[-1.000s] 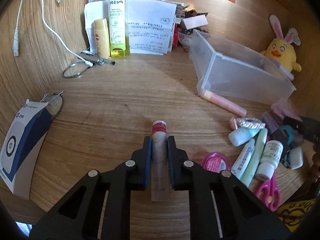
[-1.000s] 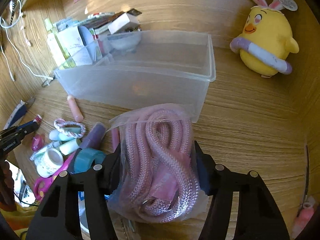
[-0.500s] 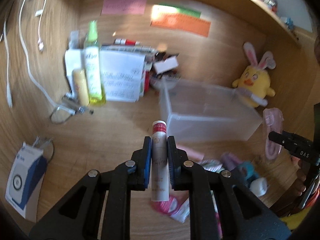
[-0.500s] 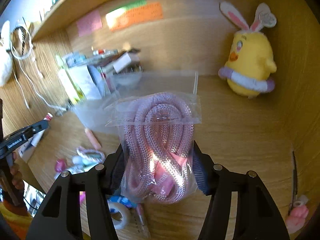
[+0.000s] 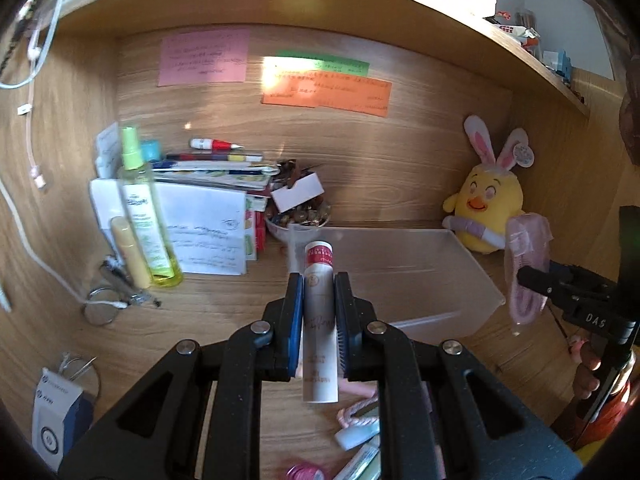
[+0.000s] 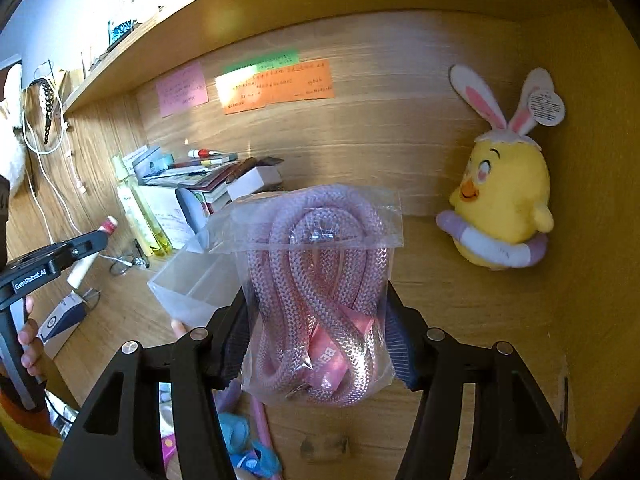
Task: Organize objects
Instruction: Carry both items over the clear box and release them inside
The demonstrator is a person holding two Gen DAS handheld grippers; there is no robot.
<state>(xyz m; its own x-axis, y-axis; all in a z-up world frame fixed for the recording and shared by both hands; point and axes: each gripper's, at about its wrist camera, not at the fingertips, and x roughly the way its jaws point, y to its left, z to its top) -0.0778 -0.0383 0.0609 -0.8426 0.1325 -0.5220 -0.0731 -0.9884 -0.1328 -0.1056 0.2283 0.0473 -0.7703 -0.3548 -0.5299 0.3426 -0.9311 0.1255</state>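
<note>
My left gripper is shut on a white tube with a red cap, held in the air above the desk, in front of the near left corner of the clear plastic bin. My right gripper is shut on a clear bag of pink rope, also lifted off the desk; the bin shows behind the bag on its left. The bag and the right gripper show at the right edge of the left wrist view. The tube and left gripper show at the left of the right wrist view.
A yellow plush chick sits right of the bin by the back wall. A green bottle, a stack of papers and a snack bowl stand at the back left. Small toiletries lie on the desk below my grippers. A blue-white box lies at left.
Both grippers have risen off the desk with the tube and the rope bag and tipped up, so the back wall and the shelf above now show.
</note>
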